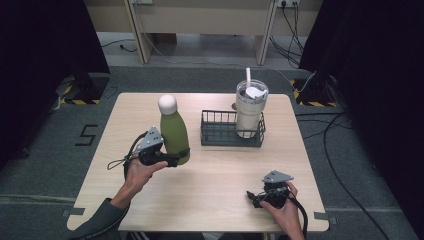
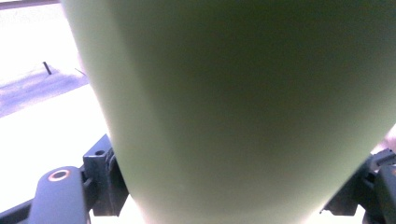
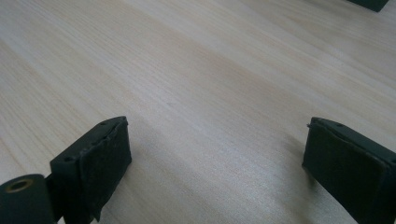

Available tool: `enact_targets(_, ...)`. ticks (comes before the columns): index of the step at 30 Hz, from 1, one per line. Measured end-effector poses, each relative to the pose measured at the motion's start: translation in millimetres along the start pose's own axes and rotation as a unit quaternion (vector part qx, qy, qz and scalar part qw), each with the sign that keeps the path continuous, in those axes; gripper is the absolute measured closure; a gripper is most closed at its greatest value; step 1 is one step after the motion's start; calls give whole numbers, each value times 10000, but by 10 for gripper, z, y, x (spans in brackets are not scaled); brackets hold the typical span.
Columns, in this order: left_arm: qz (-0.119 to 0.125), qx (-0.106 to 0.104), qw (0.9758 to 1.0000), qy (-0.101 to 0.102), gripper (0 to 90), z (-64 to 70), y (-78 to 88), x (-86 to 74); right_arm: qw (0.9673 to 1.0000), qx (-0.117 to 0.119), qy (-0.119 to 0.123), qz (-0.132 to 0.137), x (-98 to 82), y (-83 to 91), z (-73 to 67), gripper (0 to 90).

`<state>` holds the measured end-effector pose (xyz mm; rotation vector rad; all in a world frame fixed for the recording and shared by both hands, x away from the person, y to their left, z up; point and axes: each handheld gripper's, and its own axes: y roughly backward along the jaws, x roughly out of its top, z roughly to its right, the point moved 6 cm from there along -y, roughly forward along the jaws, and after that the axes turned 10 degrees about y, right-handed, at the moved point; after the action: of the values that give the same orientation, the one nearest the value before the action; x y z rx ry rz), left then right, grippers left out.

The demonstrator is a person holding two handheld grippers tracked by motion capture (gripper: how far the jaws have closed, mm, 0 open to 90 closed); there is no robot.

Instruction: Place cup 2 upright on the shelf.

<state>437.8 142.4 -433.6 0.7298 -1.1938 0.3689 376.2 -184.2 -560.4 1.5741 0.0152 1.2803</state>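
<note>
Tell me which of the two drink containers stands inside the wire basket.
The white tumbler with a straw stands inside the black wire basket. The green bottle is outside it, gripped by the left gripper.

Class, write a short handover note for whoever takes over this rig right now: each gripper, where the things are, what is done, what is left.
Left gripper: shut on the green bottle, low on its body, bottle upright, left of the basket.
Right gripper: open, nothing between its fingers, low over the table at the near right.
Tumbler with straw stands in the basket's right half; the left half is free.
Done: bottle gripped.
Left, probably: set the bottle in the basket beside the tumbler, then let go.
</note>
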Motion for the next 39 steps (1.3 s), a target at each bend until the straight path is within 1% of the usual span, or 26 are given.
enact_targets(8, 1, -69, 10000, -15, 205, 33, -126, 75, 10000, 5, -15, -5, 0, 1, -5, 79)
enact_targets(12, -5, -97, 10000, 21, 205, 29, -178, 96, 10000, 5, -11, 1, 0, 0, -5, 79)
enact_targets(14, -29, -81, 10000, -5, 205, 22, -239, 128, 10000, 5, -12, -3, 0, 1, -5, 79)
enact_targets(20, -39, -87, 9999, -49, 205, 25, -312, 191, 10000, 8, -1, -3, 0, 1, -4, 79)
enact_targets(22, -22, -101, 9999, -80, 205, 30, -362, 245, 10000, 11, -1, -1, 0, 1, -5, 79)
enact_targets(26, 3, -109, 9999, -101, 205, 33, -418, 301, 10000, 13, -1, -6, -1, 2, -6, 79)
enact_targets(31, -10, -153, 9998, -111, 205, 40, -485, 375, 10000, 18, 20, -1, 0, 1, -3, 79)
enact_targets(34, -18, -144, 9998, -148, 205, 42, -530, 421, 10000, 19, 23, -1, 0, 1, -3, 79)
enact_targets(39, -10, -206, 9997, -96, 205, 59, -618, 499, 10000, 23, 19, -10, 0, 2, -4, 79)
